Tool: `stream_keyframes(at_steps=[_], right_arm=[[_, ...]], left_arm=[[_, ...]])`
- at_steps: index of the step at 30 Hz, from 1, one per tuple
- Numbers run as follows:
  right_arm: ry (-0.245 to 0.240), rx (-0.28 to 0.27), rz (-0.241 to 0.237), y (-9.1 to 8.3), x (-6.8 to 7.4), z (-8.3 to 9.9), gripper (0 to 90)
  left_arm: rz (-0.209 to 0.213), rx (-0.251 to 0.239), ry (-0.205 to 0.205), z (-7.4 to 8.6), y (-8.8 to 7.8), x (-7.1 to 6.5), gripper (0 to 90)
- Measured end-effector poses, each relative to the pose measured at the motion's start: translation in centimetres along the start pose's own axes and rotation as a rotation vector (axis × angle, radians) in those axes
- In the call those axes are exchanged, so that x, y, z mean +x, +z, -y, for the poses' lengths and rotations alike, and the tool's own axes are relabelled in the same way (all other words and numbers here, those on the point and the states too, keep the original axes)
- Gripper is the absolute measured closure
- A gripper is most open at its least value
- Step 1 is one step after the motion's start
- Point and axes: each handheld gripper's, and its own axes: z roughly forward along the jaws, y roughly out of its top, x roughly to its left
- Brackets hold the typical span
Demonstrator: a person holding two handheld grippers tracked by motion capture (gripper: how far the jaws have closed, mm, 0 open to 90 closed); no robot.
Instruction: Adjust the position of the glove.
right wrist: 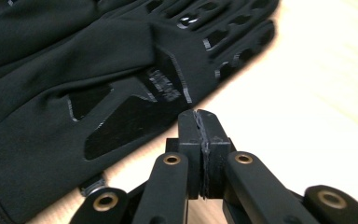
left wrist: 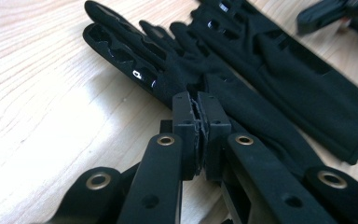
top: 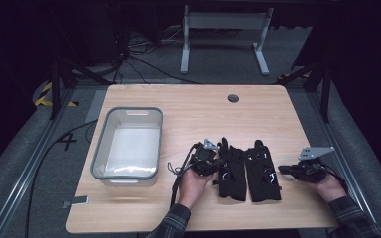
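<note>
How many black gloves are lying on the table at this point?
2. The left glove lies flat near the table's front edge, right beside the left tool. The right glove lies alongside it, towards the right tool. None appears hidden.

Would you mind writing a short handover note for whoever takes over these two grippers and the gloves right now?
Left gripper: shut, its tips at the edge of the left glove; whether fabric is pinched cannot be told.
Right gripper: shut, holding nothing, just off the outer edge of the right glove.
Things: both black gloves lie flat side by side on the table, fingers pointing away from the person. The grey bin stands to their left with no glove in it.
Done: nothing moved yet, as far as shows.
Left: probably pick up each glove and put it in the bin.
</note>
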Motion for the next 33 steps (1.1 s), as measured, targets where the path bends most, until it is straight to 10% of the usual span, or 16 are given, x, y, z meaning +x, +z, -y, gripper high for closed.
stream_keyframes(at_steps=[33], right_arm=[[-0.105, -0.003, -0.088, 3.7, 2.5, -3.0, 90.0]], left_arm=[[0.127, -0.123, -0.028, -2.5, -1.5, -0.4, 87.5]])
